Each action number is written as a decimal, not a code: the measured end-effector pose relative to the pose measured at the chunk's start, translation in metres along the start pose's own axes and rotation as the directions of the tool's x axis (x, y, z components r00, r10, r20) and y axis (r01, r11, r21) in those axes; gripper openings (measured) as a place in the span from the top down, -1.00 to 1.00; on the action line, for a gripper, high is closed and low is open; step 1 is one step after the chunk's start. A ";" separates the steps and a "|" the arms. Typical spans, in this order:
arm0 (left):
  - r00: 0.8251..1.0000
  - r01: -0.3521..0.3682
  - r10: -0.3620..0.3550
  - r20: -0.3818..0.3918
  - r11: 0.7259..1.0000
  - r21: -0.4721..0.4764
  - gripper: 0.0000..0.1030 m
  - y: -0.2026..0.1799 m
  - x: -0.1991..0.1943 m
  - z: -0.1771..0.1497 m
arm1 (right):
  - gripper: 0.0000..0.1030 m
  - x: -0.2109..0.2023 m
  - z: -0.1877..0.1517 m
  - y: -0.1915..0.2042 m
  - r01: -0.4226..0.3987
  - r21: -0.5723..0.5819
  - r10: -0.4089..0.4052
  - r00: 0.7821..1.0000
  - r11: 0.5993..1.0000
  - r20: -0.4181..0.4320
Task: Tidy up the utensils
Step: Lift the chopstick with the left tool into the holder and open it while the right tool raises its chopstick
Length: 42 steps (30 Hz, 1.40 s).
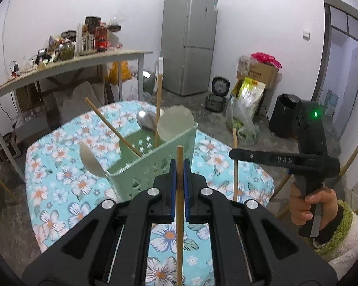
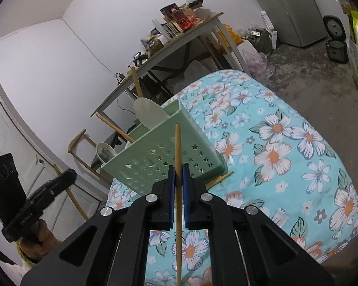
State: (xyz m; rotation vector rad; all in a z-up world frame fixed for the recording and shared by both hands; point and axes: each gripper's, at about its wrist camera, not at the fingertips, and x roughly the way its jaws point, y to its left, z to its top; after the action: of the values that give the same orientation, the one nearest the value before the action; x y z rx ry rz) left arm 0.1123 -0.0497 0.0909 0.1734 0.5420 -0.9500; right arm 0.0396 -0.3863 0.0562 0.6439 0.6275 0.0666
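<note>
I had one chopstick point(image 1: 179, 190) clamped upright in my left gripper point(image 1: 179, 174), its blue pads pressed on the wood, the tip rising just above the jaws. A second chopstick point(image 2: 177, 181) stood pinched the same way in my right gripper point(image 2: 178, 178); those jaws were closed tight on it. Both sticks ran down out of the bottom of their views, so I could not see their lower ends.

Just beyond them stood the pale green utensil basket point(image 1: 155, 164), punched with stars and moons, on the tabletop point(image 1: 59, 178) under a blue floral cloth. Inside it leaned a wooden handle point(image 1: 112, 126), a metal ladle point(image 1: 146, 119), a pale round spatula head point(image 1: 175, 125) and a cream spoon point(image 1: 93, 160) hanging over the near rim. How deep they reached I could not tell; the wall hid them.

From the left camera I saw my right gripper side-on point(image 1: 274, 158), where the letters "DAS" were readable on its black arm, with a green light above and a hand point(image 1: 307, 205) in a fuzzy sleeve on the grip. The left gripper's side point(image 2: 33, 205) carried small lettering too blurred to read.

Farther off stood a grey fridge point(image 1: 191, 40) with an unreadable sticker, and a cluttered side table point(image 1: 71, 59).
</note>
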 end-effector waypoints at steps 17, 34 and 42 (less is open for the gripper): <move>0.920 -0.067 0.090 0.382 0.995 -0.073 0.91 0.019 -0.090 0.103 | 0.88 -0.006 0.009 -0.001 -0.046 0.014 0.046 0.999 0.999 0.013; 0.917 -0.062 0.142 0.373 0.974 -0.219 0.91 0.061 0.006 0.114 | 0.88 0.009 0.014 -0.010 -0.036 0.019 0.037 0.999 0.999 -0.024; 0.955 -0.051 0.122 0.269 0.965 -0.256 0.90 0.072 0.039 0.095 | 0.88 0.009 0.017 -0.011 -0.025 0.013 0.025 0.999 1.000 -0.029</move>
State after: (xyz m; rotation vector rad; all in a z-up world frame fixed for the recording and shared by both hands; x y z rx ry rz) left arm 0.2229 -0.0717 0.1455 -0.1608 0.3789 -0.7959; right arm 0.0550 -0.4022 0.0553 0.6637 0.6484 0.0959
